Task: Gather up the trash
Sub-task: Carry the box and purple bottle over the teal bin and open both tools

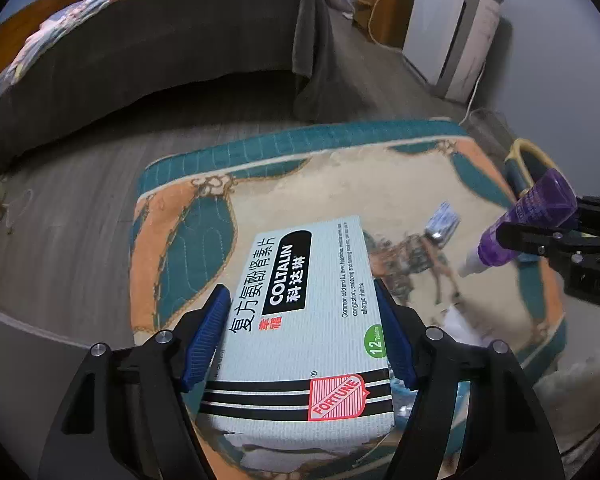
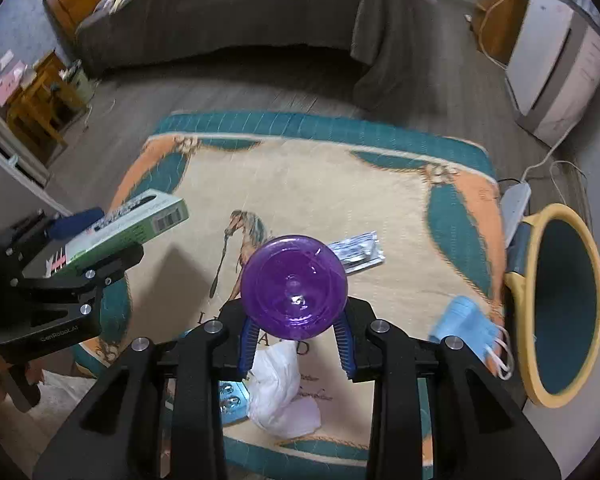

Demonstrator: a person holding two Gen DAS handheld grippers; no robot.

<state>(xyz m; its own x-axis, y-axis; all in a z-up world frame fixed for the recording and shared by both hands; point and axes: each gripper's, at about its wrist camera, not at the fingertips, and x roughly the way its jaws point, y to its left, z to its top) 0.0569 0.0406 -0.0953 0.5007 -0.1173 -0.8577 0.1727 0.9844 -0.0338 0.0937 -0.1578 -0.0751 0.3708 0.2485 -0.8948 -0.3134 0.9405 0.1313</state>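
Left wrist view. The left gripper [image 1: 302, 334] points steeply down over the rug [image 1: 380, 184]; its ribbed blue pads [image 1: 204, 340] press both long sides of a flat cardboard medicine box [image 1: 300, 320], jaws set wide. The box hides the rug's middle. At 3 o'clock the right gripper [image 1: 540, 232] clamps a purple bottle [image 1: 536, 216], white cap downward. A foil packet [image 1: 442, 222] lies blurred at 2 o'clock; the bin's [image 1: 520, 152] yellow rim is cut off behind the bottle.

Right wrist view. The right gripper [image 2: 296, 332] aims down, jaws partly closed on the purple bottle's [image 2: 294, 292] round translucent base. At 9 o'clock the left gripper [image 2: 80, 256] holds the medicine box [image 2: 128, 224] edge-on. On the woven rug [image 2: 340, 184] lie the foil packet [image 2: 358, 254], a crumpled white tissue [image 2: 280, 396], a half-hidden blister pack [image 2: 232, 398], and a blue face mask [image 2: 472, 332] at 4 o'clock beside the tilted, yellow-rimmed bin [image 2: 572, 304].
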